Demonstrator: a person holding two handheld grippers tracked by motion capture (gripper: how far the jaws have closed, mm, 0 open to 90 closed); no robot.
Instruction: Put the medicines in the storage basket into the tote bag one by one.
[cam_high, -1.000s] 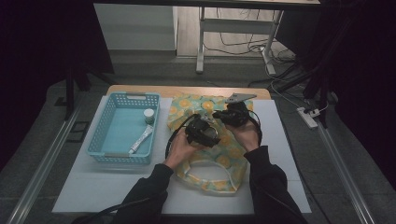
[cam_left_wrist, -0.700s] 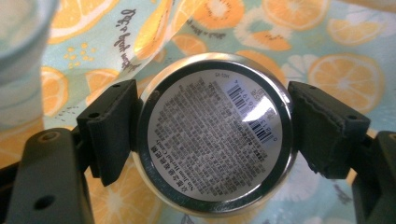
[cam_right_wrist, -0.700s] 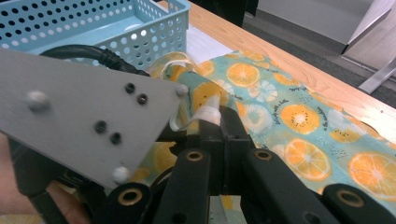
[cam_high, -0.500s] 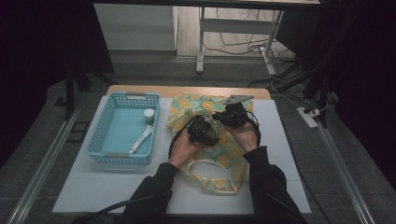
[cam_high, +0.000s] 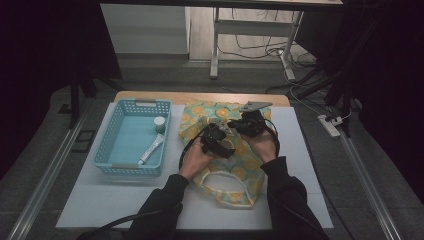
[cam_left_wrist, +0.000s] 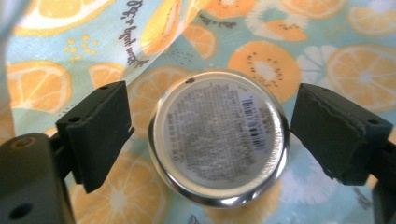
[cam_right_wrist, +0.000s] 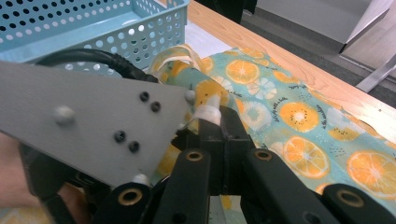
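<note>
A round jar (cam_left_wrist: 218, 140), seen end-on by its labelled, barcoded face, lies inside the fruit-print bag (cam_high: 220, 145), resting on the cloth of the bag's interior; it sits squarely between the jaws of the left gripper (cam_left_wrist: 210, 135), with a sliver of cloth showing on either side, so neither pad presses on it; those jaws have just been opening, which reads as a release of the jar into the bag. The right gripper (cam_right_wrist: 219, 114) is closed tight on the bag's pale rim or handle strap, the printed cloth bunched at its tips; in my judgement it holds the mouth of the bag up and apart so the jar can go in. Beside the bag, on the left gripper's side, stands a blue basket (cam_high: 116, 145) holding a small white-capped bottle (cam_high: 159, 123) and a tube (cam_high: 150, 150); all rest on the white table (cam_high: 90, 205).
</note>
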